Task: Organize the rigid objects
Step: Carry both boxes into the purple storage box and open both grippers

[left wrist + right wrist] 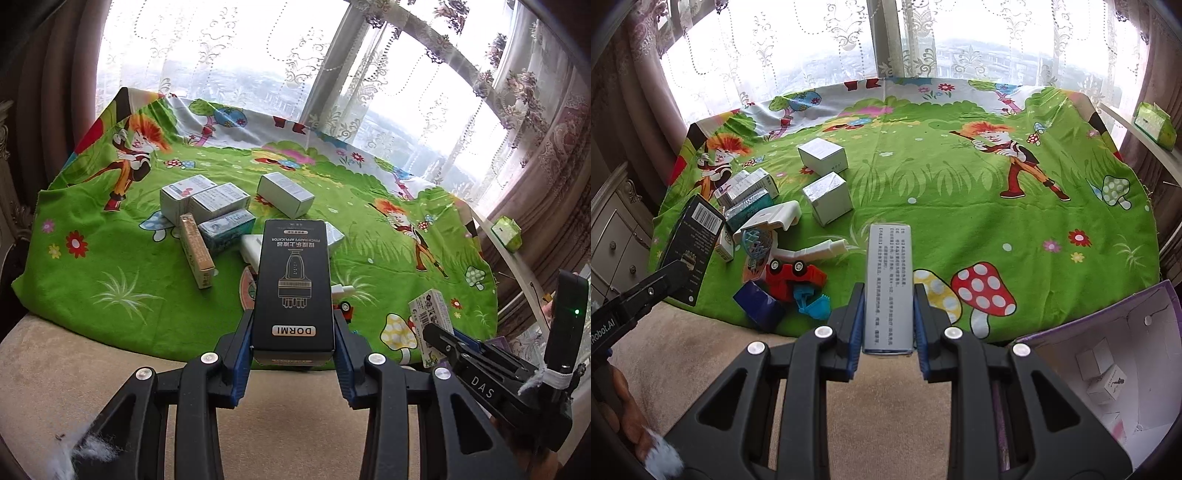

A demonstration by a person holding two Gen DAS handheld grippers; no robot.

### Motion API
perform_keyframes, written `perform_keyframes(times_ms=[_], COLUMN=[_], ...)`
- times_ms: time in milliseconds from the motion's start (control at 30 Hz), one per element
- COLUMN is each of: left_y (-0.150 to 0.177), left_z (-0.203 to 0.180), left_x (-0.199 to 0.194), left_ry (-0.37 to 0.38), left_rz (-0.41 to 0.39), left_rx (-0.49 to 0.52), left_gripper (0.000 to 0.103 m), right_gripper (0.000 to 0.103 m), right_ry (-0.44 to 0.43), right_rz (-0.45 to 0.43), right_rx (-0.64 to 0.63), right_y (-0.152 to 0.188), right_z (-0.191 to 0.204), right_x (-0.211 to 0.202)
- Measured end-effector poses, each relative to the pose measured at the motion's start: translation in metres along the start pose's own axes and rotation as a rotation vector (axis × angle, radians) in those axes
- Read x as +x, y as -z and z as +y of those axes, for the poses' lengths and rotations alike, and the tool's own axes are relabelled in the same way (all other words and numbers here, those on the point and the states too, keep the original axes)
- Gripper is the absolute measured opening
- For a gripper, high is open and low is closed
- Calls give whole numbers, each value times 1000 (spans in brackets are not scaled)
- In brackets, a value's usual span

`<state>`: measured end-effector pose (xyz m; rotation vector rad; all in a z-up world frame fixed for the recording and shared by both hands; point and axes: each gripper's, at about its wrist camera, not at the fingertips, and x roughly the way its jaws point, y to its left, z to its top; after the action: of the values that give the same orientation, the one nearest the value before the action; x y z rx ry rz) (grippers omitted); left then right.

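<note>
My left gripper is shut on a tall black box marked DORMI, held upright above the near edge of the green cartoon cloth. My right gripper is shut on a slim grey-white box with printed text. In the left wrist view that box and the right gripper show at the right. In the right wrist view the black box and the left gripper show at the left. Several small boxes lie on the cloth.
A red toy truck, a blue toy digger, a dark blue box and white plastic parts lie near the cloth's front edge. An open purple-edged carton holding small white boxes stands at the right. A green box sits on the windowsill.
</note>
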<state>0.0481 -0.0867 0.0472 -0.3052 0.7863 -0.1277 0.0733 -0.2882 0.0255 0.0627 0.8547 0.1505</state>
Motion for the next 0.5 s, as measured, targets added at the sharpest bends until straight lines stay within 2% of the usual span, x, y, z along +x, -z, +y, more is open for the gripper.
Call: perform_keyframes(times_ms=[300,500], left_y=[14,24], left_z=[-49,-82], left_x=[-2,-2], left_ry=[123,201], left_rz=[39,67], left_rx=[124,207], left_gripper=[40,40], right_gripper=[28,28], right_ry=[-14,15], right_rz=[-14,-19], right_rx=[37,86], right_y=[15,29], right_z=[-22,-52], right_x=[-28,-47])
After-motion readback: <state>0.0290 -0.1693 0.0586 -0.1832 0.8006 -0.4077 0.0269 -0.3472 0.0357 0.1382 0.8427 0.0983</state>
